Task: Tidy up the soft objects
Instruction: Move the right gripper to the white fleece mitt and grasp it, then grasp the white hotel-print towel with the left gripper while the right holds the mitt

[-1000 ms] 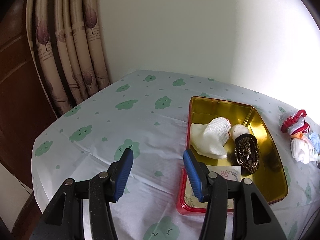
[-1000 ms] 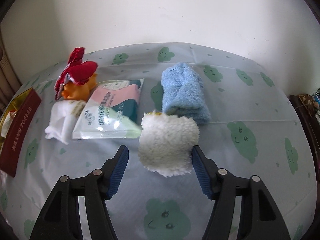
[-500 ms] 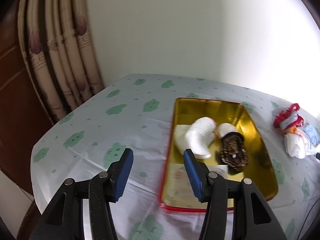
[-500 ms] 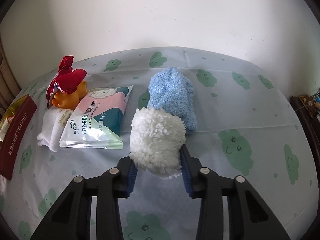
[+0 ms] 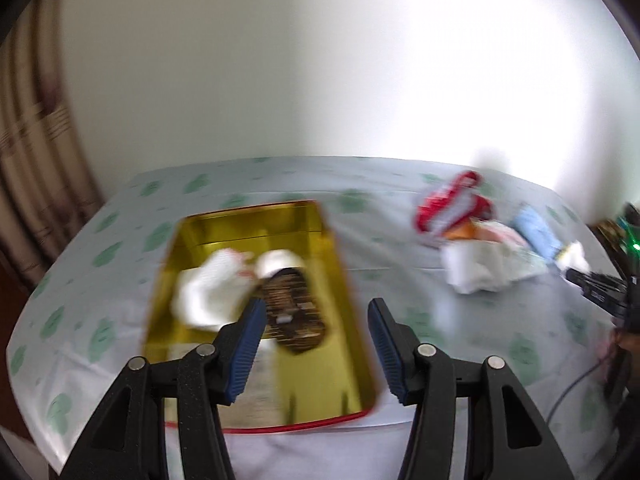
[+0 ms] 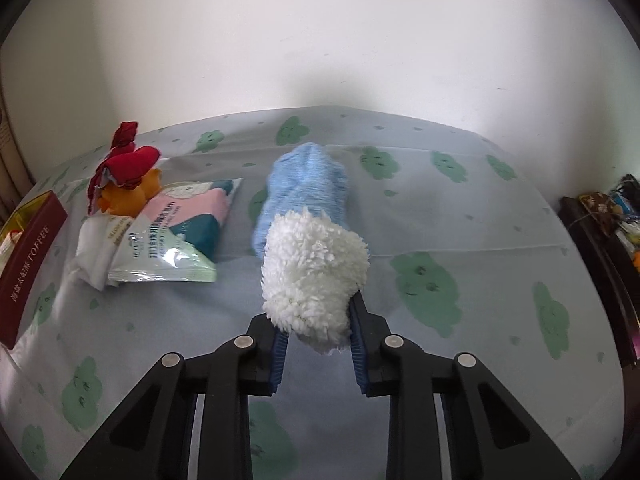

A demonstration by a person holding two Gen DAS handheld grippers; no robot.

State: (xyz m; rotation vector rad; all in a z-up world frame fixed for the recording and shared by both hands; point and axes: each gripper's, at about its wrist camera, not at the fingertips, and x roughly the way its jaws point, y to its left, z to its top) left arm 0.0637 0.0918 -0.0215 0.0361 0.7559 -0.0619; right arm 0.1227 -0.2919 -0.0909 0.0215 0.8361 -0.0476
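From the left wrist, the left hand-held gripper (image 5: pixel 316 340) is hovering open and empty over the gold tin (image 5: pixel 256 224) on the desk (image 5: pixel 400 248).

From the right wrist, the right hand-held gripper (image 6: pixel 318 330) is clamping the white fleece piece (image 6: pixel 314 270), lifted clear, long axis pointing forward; the tin is lying far left.

Desk cover (image 6: pixel 460 216): pale blue-white, printed with green cloud faces. Fluffy mitt (image 6: pixel 314 276): white. Folded towel (image 6: pixel 306 184): light blue. Wipes packet (image 6: pixel 176 236): pink, teal and white. Plush toy (image 6: pixel 128 184): orange with red cloth. Folded cloth (image 6: pixel 90 256): white. Tin (image 5: pixel 256 228): gold inside, dark red outside. Sock (image 5: pixel 212 292): white. Curtain (image 5: pixel 32 152): beige and brown stripes. Gripper pads (image 5: pixel 250 344): blue on black.
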